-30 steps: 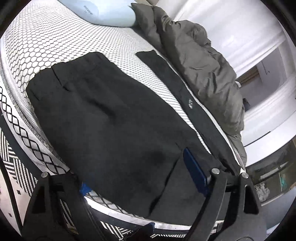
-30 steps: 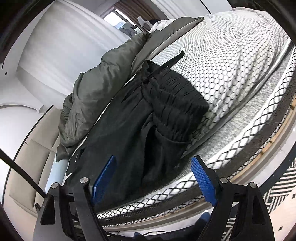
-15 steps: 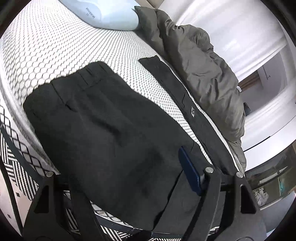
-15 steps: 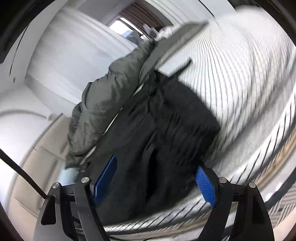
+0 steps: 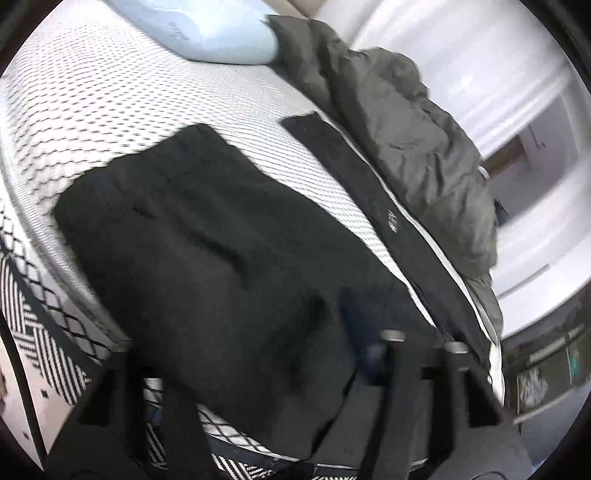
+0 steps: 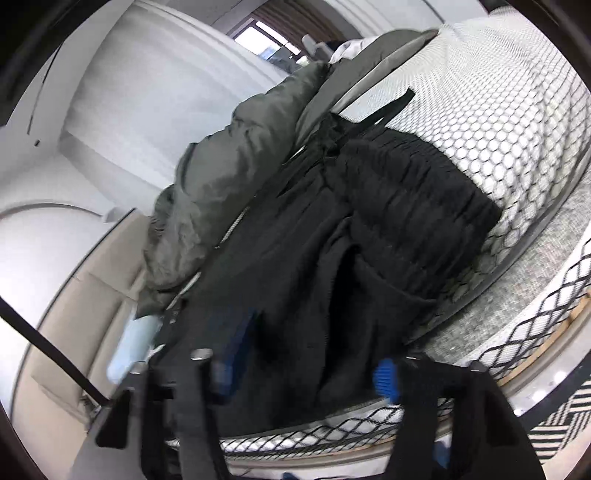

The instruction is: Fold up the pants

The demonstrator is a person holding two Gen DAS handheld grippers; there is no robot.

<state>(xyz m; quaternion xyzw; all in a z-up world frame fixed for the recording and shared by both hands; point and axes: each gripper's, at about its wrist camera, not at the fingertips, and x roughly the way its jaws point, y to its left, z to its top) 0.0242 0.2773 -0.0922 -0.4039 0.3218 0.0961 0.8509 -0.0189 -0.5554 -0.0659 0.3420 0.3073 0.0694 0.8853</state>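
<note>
Black pants (image 5: 221, 240) lie flat on the bed's honeycomb sheet (image 5: 110, 92), their near edge hanging over the bedside. My left gripper (image 5: 240, 347) is at that edge, jaws closing with the fabric between them. Its right blue pad (image 5: 356, 325) rests on top of the cloth, and its left finger is hidden under the cloth. In the right wrist view the pants (image 6: 332, 240) show their gathered waistband (image 6: 417, 192) and drawstring (image 6: 384, 110). My right gripper (image 6: 312, 360) is closing around the fabric below the waistband, blue pads (image 6: 386, 376) on either side.
A grey duvet (image 5: 406, 129) is bunched along the bed's far side, with a second black garment (image 5: 388, 206) with a white stripe beside it. A pale blue pillow (image 5: 221, 33) lies at the head. A beige headboard (image 6: 74, 295) and a patterned rug (image 5: 37, 332) border the bed.
Both grippers' jaws have narrowed around the pants. The right gripper has moved in closer to the fabric at the bed edge. The left has hardly shifted.
</note>
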